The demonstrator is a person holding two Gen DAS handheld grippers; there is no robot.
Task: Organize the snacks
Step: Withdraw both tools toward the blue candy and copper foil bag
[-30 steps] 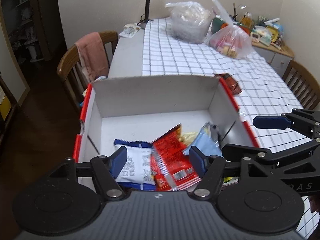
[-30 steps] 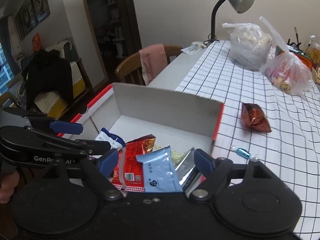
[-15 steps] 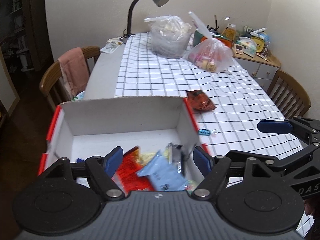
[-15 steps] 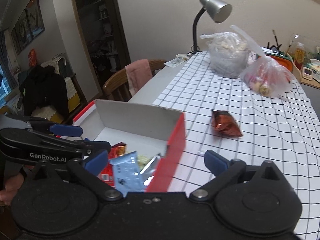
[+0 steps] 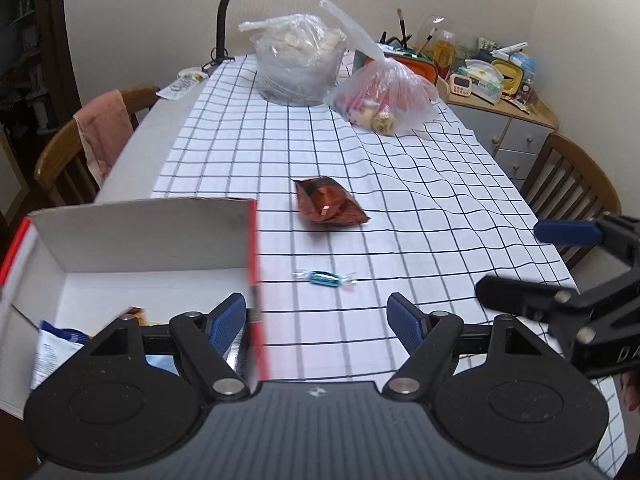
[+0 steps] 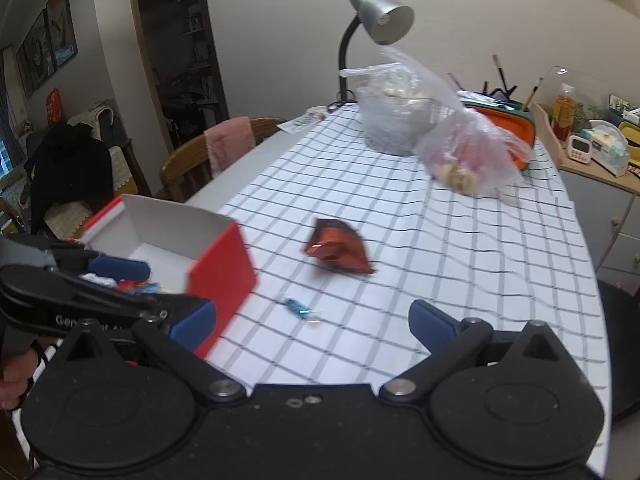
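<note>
Left wrist view: left hand-held gripper (image 5: 318,318) spread apart, empty, above blue wrapped candy (image 5: 325,279) on checked surface (image 5: 420,208) beside box (image 5: 144,236). Looks light, slippery; best pinched mid-body.

Right wrist view: right hand-held gripper (image 6: 314,322) spread apart, empty; red snack bag (image 6: 338,251) beyond, crinkly, soft, probably light.

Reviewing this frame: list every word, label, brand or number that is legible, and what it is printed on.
"Gen…", the rest blurred: white lettering on the left tongs, seen from the right wrist view.
"D", cut off at the frame edge: on the right tongs, seen from the left wrist view.
Blue-and-white snack packet in the box: print too blurred to read.
Red-brown snack bag, blue candy, pink timer: nothing legible.
</note>
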